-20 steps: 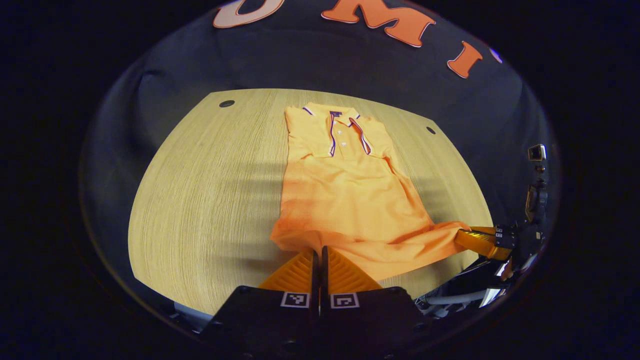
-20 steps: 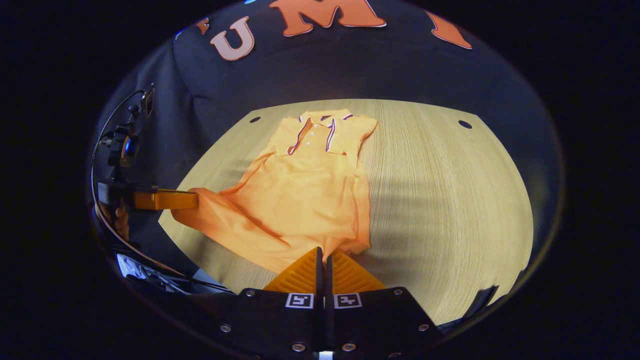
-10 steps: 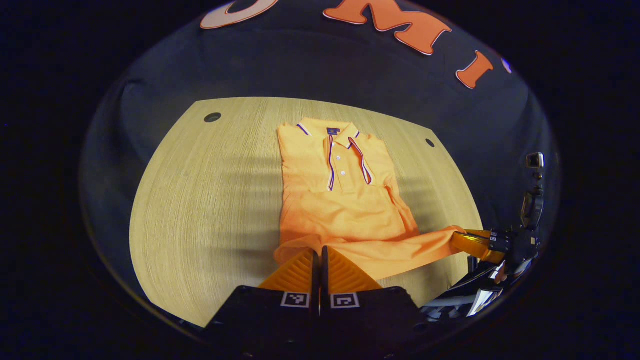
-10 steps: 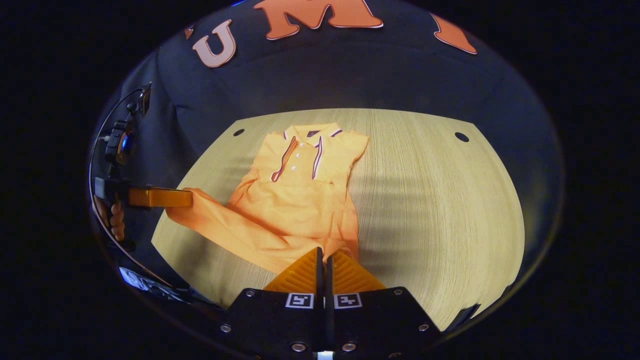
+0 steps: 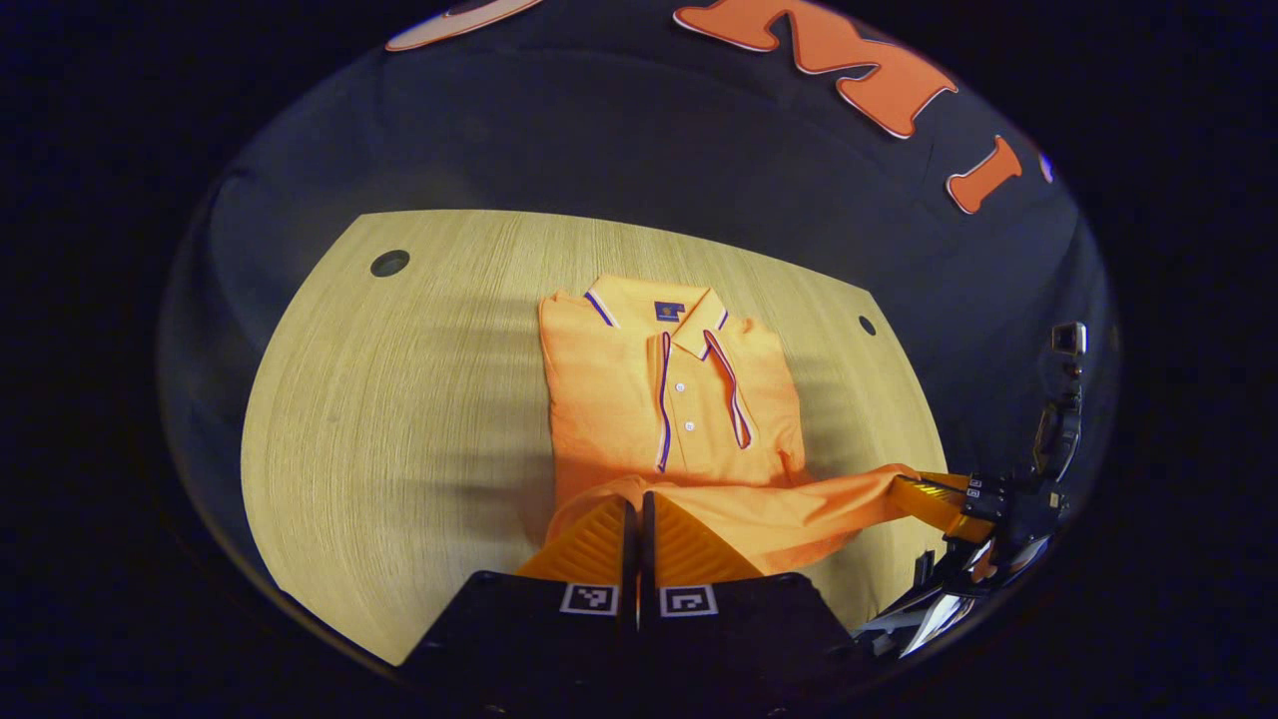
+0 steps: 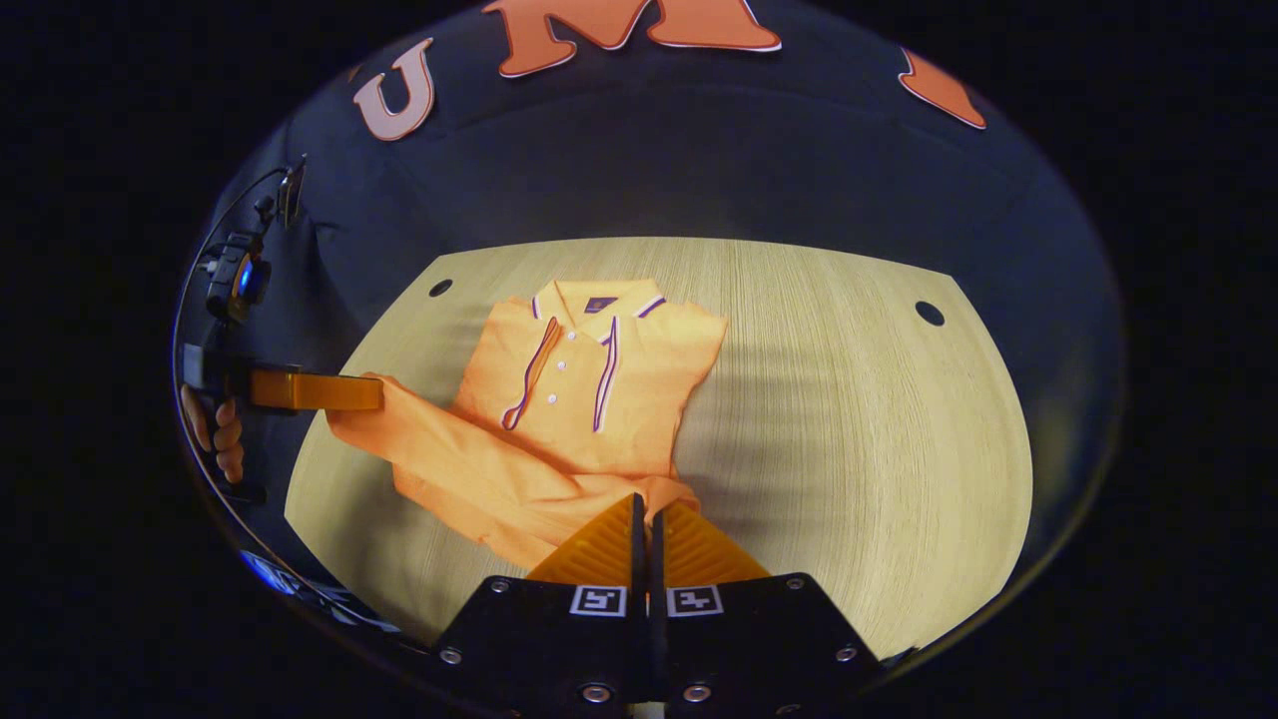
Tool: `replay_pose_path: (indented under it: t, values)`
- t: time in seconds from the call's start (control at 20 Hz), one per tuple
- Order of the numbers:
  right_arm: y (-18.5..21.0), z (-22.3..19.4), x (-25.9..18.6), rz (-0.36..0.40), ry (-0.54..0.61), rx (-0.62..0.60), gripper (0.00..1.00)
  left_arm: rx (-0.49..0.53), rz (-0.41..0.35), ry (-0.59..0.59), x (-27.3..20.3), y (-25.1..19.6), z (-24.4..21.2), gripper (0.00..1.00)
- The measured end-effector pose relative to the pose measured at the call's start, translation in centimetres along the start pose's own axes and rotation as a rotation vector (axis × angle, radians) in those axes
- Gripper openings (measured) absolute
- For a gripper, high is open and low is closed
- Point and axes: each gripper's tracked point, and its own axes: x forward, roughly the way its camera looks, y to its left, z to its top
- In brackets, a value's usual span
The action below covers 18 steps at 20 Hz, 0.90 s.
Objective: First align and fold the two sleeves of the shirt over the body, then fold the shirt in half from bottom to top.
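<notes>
Shirt [image 5: 669, 399] on pale wooden table [image 5: 399, 419], hem pinched by both tools, left tool [image 5: 632, 504] and right tool [image 6: 644, 504].

Both gripper views look forward, low and close, sharing the table [image 5: 399, 399].

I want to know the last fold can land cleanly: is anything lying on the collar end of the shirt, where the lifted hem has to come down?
Nothing visible does. The shirt lies flat on the table, its collar end bare. The left gripper and the right gripper each pinch the hem, lifted over the body.
</notes>
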Motion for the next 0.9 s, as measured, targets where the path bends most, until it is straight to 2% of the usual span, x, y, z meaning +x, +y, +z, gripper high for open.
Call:
replay_pose_path:
  t: [0.3, 0.45, 0.9]
  values:
    - [-0.5, 4.8, 3.5, -0.021, 0.007, -0.015, 0.01, 0.006, 0.023, 0.014, 3.4, 2.0, 4.7, 0.01]
    - [-1.0, 7.0, 5.7, -0.035, 0.003, -0.016, 0.01, 0.009, 0.002, -0.021, 4.9, 2.5, 7.9, 0.01]
    - [-3.4, 12.9, 11.8, -0.073, 0.008, 0.009, 0.01, 0.027, 0.011, -0.066, 10.0, 4.3, 13.3, 0.01]
